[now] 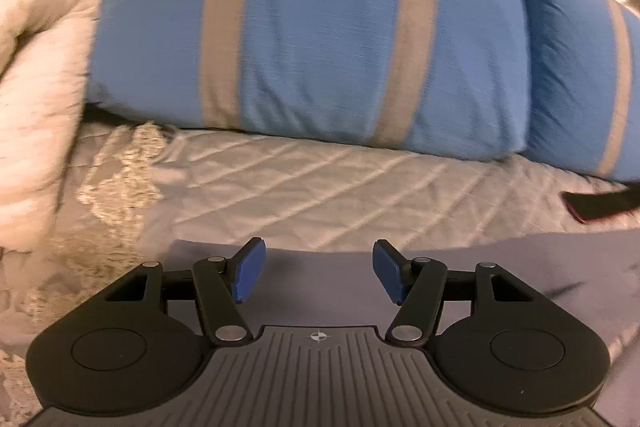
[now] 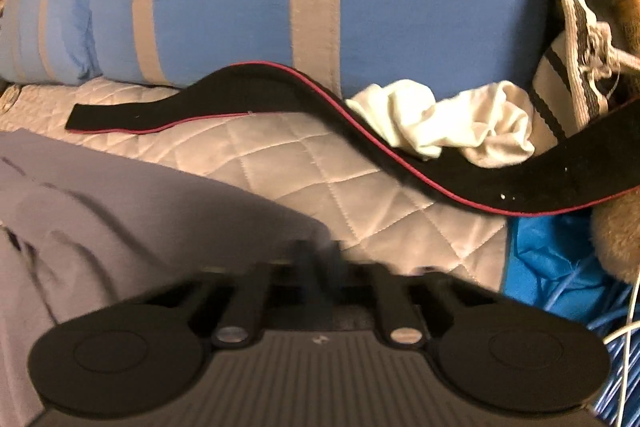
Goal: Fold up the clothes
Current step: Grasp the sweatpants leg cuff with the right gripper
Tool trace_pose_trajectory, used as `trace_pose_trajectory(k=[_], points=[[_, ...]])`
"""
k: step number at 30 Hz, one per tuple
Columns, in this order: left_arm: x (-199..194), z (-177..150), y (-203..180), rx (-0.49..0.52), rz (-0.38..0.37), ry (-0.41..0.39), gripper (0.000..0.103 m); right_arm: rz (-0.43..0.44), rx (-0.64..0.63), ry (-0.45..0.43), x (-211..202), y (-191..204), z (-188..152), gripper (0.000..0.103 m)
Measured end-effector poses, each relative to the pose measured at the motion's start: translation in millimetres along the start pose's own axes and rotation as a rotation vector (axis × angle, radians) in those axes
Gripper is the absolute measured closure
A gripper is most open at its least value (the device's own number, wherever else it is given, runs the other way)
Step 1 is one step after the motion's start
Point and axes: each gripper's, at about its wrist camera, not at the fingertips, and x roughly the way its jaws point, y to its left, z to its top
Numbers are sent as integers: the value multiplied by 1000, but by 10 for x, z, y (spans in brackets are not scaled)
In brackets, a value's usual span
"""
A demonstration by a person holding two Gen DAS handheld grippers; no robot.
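On quilted beige bedspread [image 2: 320,167], grey-lilac garment [image 2: 120,211] lies spread, near edge under both tools. Left gripper [image 1: 318,273] hovers over it, blue pads [image 1: 248,271] roughly half apart, nothing between. Right gripper [image 2: 318,259] blurred, fingers brought together at garment's edge; whether cloth is pinched, cannot tell. Blue striped pillows [image 1: 312,27] behind; black red-edged strap [image 2: 440,171] crosses crumpled white cloth [image 2: 460,123].

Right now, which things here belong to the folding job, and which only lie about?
For the job: grey garment; left gripper, open above it; right gripper, shut at its corner.

Lying about: blue striped pillows; black strap; white cloth; quilted bedcover.
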Motion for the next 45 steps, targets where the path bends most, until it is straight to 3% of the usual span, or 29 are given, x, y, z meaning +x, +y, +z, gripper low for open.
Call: trace_pose_trajectory(k=[4, 12, 19, 25, 31, 32, 34, 38, 45], points=[[2, 5, 159, -19, 48, -18, 45, -47, -67, -47, -238, 171, -17, 100], [66, 47, 316, 84, 127, -16, 45, -95, -184, -152, -1002, 585, -77, 100], [308, 79, 453, 33, 29, 6, 45, -64, -179, -163, -1391, 633, -219, 100], [564, 94, 387, 131, -110, 49, 45, -52, -197, -133, -1494, 674, -305, 100], [775, -58, 231, 254, -134, 119, 46, -63, -198, -111, -1467, 652, -304, 100], [772, -93, 217, 261, -137, 106, 51, -65, -197, -109, -1462, 650, -298, 100], [757, -108, 216, 244, -124, 94, 100, -69, -198, -106, -1450, 652, -282, 100], [630, -78, 172, 249, -83, 64, 101, -83, -192, -108, -1425, 647, -254, 100], [39, -34, 295, 187, -85, -88, 101, -105, -165, -137, -1438, 685, -246, 100]])
